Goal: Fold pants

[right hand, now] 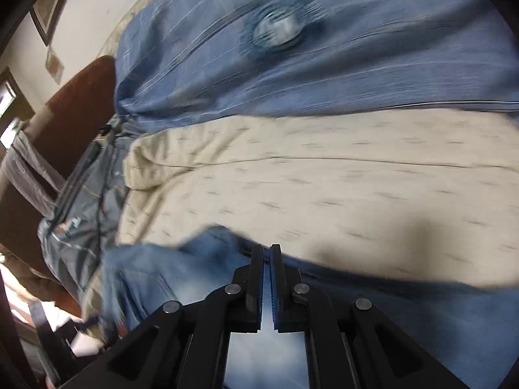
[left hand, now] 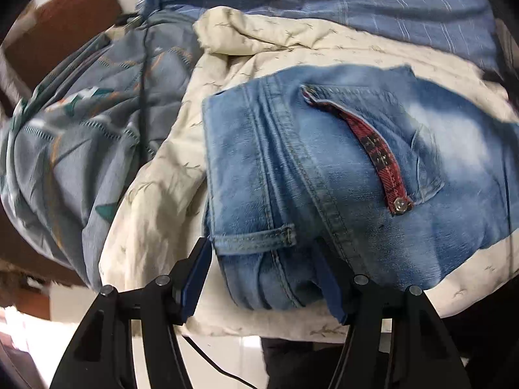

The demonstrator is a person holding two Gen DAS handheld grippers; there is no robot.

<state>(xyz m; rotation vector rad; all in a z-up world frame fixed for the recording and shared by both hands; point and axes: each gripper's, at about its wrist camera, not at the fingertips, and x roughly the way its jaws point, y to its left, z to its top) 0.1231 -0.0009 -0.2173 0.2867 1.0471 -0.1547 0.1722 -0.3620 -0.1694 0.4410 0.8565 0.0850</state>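
Observation:
Folded light-blue jeans (left hand: 324,162) lie on a cream quilt (left hand: 259,48), back pocket up with a red plaid trim (left hand: 379,152). My left gripper (left hand: 262,246) straddles the thick waistband end near the bed's front edge. Both blue pads (left hand: 198,272) press against the denim bundle between them. In the blurred right wrist view, the jeans (right hand: 155,278) spread below and to the left of my right gripper (right hand: 266,246). Its jaws stand shut, and no cloth shows between the pads. The right gripper hovers above the denim, pointing across the quilt (right hand: 324,178).
A blue plaid sheet (left hand: 356,0) covers the far side of the bed (right hand: 292,81). A grey patterned blanket (left hand: 81,129) with a black cable (left hand: 144,97) over it is bunched at the left. A brown headboard (left hand: 58,26) stands beyond it. White floor shows below the bed edge.

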